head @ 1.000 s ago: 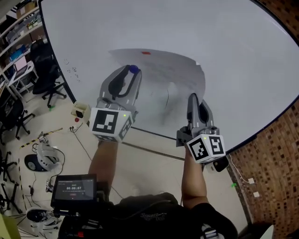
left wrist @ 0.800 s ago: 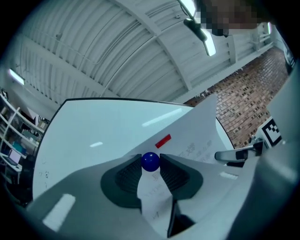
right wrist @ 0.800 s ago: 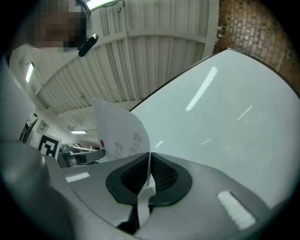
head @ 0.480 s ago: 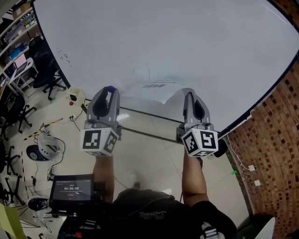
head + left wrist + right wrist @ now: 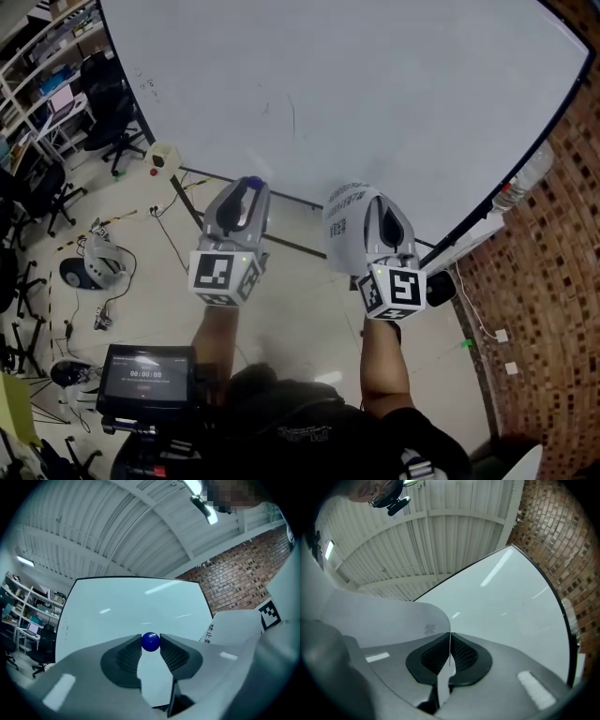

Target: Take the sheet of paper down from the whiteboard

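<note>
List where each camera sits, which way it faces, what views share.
Head view: on the person's head, looking steeply down at whiteboard and floor; shows forearms, left gripper, right gripper.
Left gripper view: on left gripper, looks up along jaws shut on blue ball, toward whiteboard.
Right gripper view: on right gripper, along jaws shut on sheet of paper.
Shared: whiteboard, sheet of paper in all three.

Two hand-held grippers [image 5: 246, 190] [image 5: 377, 199], one sheet of paper [image 5: 342, 225], one blue magnet [image 5: 150, 641], one whiteboard [image 5: 375, 94]

Blue ball [image 5: 150, 641], white black-printed paper [image 5: 339, 234], red-brown brick wall [image 5: 544, 309]
</note>
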